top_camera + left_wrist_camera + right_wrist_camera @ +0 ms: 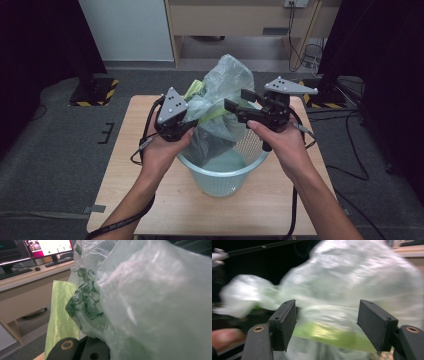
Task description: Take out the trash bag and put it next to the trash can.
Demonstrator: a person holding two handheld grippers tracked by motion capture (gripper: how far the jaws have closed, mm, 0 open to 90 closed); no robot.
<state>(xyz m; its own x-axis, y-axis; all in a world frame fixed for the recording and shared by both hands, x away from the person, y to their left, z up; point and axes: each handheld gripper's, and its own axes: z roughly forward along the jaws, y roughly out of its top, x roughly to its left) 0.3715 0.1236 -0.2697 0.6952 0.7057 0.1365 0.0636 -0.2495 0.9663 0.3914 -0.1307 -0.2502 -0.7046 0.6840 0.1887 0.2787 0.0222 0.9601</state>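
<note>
Centrally in the high view, a pale blue round plastic wastebasket with a perforated wall (252,150) stands on a light wooden table (150,200), and a translucent pale green plastic bag (227,80) billows up out of it toward the upper middle of the frame. A yellow-green strip of thinner plastic (196,89) shows at the bag's left side.

The left gripper (187,125) sits at the bag's left edge, just above the basket's rim, held in the person's left hand (160,150). Its jaws are closed on the bag's film: in the left gripper view the crumpled plastic, printed with a dark green pattern (86,300), bunches right over the black jaw base at the bottom of the frame.

The right gripper (240,107) is at the bag's right side, in the person's right hand (282,142). In the right gripper view its two black pads (284,322) stand wide apart, the blurred bag (352,285) lying beyond and between them without either pad pressing on it.

In the upper left of the left gripper view, a monitor and keyboard (47,255) rest on a desk.
</note>
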